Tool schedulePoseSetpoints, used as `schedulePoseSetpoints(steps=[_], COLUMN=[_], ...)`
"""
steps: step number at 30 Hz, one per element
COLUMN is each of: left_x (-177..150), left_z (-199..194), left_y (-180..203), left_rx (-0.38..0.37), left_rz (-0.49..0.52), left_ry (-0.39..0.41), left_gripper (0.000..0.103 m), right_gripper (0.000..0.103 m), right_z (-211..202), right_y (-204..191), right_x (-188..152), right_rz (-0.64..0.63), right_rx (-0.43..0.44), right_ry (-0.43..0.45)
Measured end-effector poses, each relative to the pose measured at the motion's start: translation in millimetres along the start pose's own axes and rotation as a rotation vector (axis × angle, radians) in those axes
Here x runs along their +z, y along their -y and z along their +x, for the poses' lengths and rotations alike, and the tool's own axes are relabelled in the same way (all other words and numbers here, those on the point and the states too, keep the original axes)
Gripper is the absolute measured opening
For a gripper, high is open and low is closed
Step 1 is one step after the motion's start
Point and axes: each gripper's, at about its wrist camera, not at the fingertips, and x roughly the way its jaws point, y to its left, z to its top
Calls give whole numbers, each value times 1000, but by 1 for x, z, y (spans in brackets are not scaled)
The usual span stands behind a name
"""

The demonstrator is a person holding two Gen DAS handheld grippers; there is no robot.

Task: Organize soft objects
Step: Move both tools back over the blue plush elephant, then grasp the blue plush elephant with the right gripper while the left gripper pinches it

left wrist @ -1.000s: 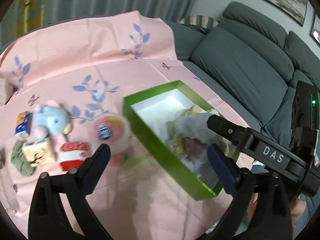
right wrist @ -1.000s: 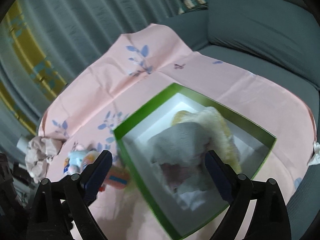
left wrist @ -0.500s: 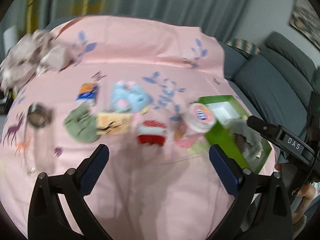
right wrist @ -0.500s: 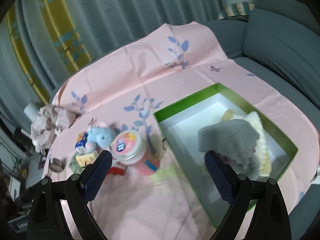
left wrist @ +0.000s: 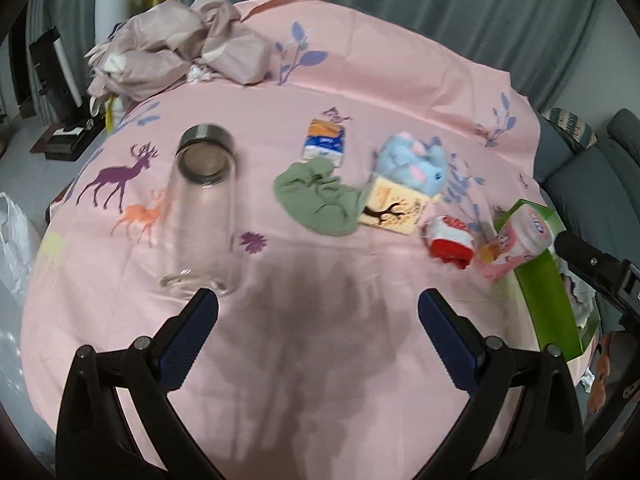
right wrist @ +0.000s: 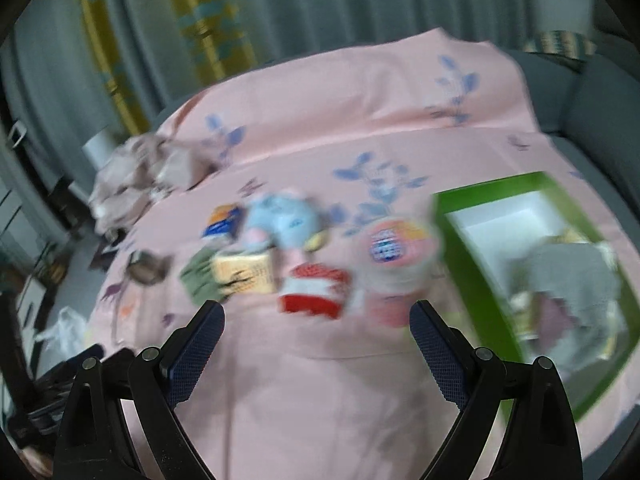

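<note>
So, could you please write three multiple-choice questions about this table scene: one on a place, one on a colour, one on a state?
1. Where does the green cloth lie?
A. inside the box
B. on the pink tablecloth, touching the yellow card
C. on top of the glass bottle

2. What colour is the outside of the box?
A. green
B. blue
C. black

3. How is the left gripper?
A. shut on the plush toy
B. shut on nothing
C. open and empty

Answers:
1. B: the left wrist view shows the cloth on the pink tablecloth, its edge meeting the yellow card, apart from the glass bottle.
2. A: its outer wall is bright green, its inside white.
3. C: its blue fingers stand wide apart with only tablecloth between them; the blue plush toy lies far ahead.
</note>
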Motion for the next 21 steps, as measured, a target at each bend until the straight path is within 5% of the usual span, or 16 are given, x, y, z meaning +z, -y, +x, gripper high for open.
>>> schedulePoseSetpoints(steps=[10, 17, 21], left_x=[-5, -11, -14], left_z=[23, 46, 56], left_y=[-15, -21, -23], left_rx=[-12, -68, -78], left_rz=[-26, -42, -48], left_ry=[-11, -43, -67], left_gripper=[100, 100, 100], right_gripper=[94, 94, 94], right_z=[56, 117, 168], right_y=[-69, -70, -61], right_x=[21, 89, 110], right_rz=[-61, -7, 48], right_rx=[140, -42, -95], right_ry=[-141, -194, -294])
